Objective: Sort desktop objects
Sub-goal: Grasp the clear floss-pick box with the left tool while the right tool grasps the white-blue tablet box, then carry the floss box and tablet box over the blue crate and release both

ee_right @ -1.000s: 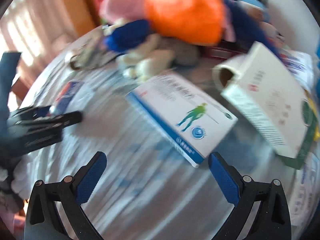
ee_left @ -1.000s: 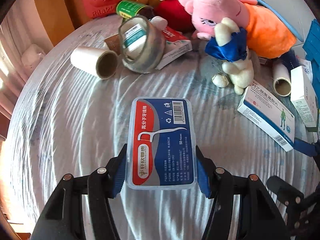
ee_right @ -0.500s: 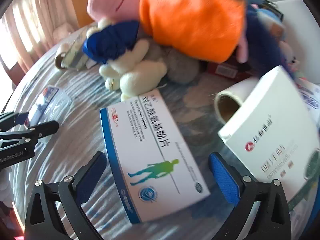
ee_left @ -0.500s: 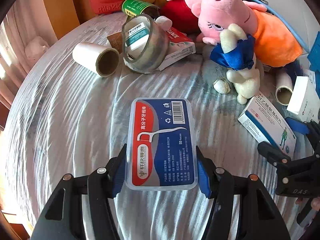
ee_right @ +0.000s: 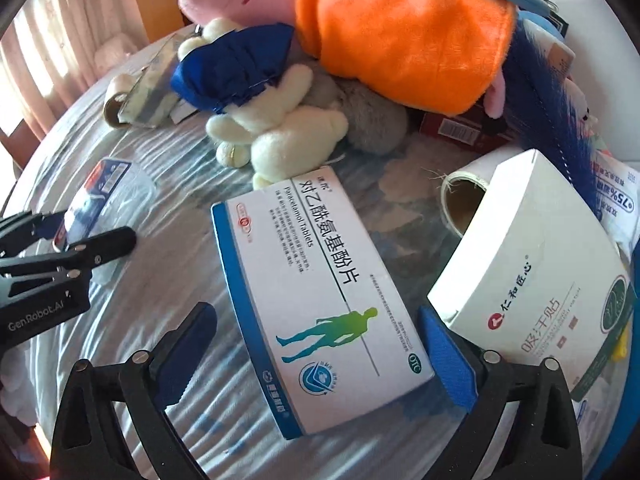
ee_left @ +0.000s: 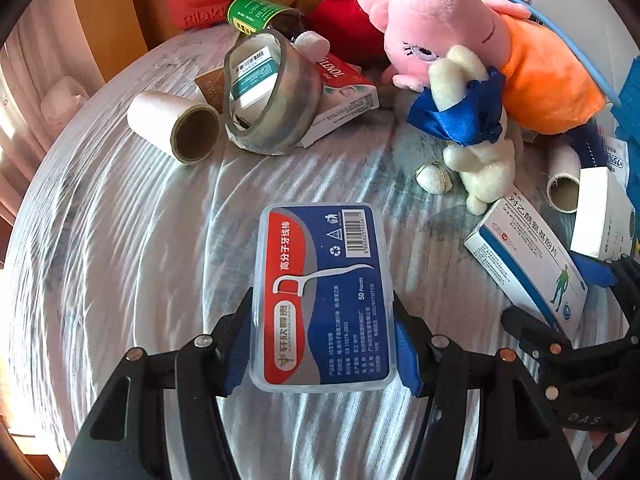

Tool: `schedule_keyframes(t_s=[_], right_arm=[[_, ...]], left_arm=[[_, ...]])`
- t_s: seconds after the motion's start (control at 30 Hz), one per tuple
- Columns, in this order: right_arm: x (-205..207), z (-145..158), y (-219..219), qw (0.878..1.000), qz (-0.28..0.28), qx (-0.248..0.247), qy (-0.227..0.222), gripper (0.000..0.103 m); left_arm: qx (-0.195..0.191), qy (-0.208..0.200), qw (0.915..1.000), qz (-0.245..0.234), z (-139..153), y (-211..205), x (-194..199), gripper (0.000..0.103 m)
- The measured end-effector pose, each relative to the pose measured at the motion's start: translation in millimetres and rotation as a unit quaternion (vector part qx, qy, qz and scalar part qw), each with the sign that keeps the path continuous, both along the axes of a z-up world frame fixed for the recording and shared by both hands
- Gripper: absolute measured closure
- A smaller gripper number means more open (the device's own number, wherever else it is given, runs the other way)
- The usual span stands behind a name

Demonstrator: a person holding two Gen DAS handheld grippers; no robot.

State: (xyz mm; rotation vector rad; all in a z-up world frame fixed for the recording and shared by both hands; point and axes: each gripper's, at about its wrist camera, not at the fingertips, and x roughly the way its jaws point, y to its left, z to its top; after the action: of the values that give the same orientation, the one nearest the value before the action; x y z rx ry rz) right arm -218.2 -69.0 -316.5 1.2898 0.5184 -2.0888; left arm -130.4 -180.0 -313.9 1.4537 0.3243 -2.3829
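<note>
My left gripper (ee_left: 322, 344) is shut on a clear dental floss pick box (ee_left: 322, 296) with a red and blue label, held above the table. That box also shows in the right wrist view (ee_right: 100, 196). My right gripper (ee_right: 320, 344) is open, its blue pads on either side of a white and blue paracetamol tablet box (ee_right: 320, 292) lying on the table; the pads do not touch it. The tablet box also shows at the right of the left wrist view (ee_left: 528, 260), with the right gripper (ee_left: 560, 312) beside it.
A pink and orange plush pig (ee_left: 480, 40), a small white plush with blue cloth (ee_left: 476, 140), a tape roll (ee_left: 272, 92), paper rolls (ee_left: 176, 126), a white patch box (ee_right: 532, 264) and other boxes crowd the far and right side of the cloth-covered round table (ee_left: 120, 240).
My right gripper has moved forward over the tablet box, which now lies between its open fingers. The left gripper has drifted slightly with the floss box still held.
</note>
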Motion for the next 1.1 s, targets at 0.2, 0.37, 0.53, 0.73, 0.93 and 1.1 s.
schedule_keyframes(t_s=[0.2,0.37,0.53,0.73,0.93,1.1], right_arm=[[6.3,7.0,-2.2,1.000,-0.010,-0.010,-0.009,0.025],[30.0,32.5,3.5,0.999,-0.021,-0.033,0.003,0.025],[48.5,84.8,13.9,0.996,-0.042,-0.069,0.046,0.025],[69.1,158.1,21.1,0.984,-0.079,-0.101,0.122,0.025],[100.5,224.2,39.8,0.962,-0.130,-0.123,0.205,0.025],[123.5,266.2,67.7,0.937,-0.187,-0.119,0.271,0.025]], left_arm=[[-0.009,0.000,0.9999,-0.013,10.9,7.3,8.1,0.045],[-0.031,0.035,0.9984,-0.033,48.5,17.3,25.1,0.045],[-0.041,0.080,0.9949,-0.047,90.8,-1.4,38.2,0.045],[-0.055,0.148,0.9840,-0.083,153.3,-0.6,40.7,0.045],[-0.059,0.224,0.9619,-0.145,215.1,25.4,55.0,0.045],[-0.050,0.273,0.9394,-0.201,249.0,62.0,52.5,0.045]])
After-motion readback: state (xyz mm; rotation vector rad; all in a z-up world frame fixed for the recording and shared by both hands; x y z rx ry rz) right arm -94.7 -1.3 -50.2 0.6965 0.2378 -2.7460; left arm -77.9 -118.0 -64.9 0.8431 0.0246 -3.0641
